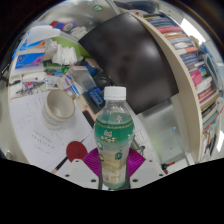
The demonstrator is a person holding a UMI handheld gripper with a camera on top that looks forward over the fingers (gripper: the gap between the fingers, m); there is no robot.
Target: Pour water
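Note:
A clear plastic bottle (114, 135) with a white cap and a green label stands upright between my gripper's (113, 166) fingers. The magenta pads (93, 161) press against its lower part on both sides, so the gripper is shut on the bottle. The bottle's base is hidden below the fingers. A cream paper cup (58, 106) stands on the white desk (35, 135) beyond and to the left of the bottle.
A dark monitor (125, 50) stands behind the bottle. A bookshelf (190, 55) with several books runs along the right. Boxes and papers (40, 55) clutter the desk's far left. A red object (75, 150) lies left of the fingers.

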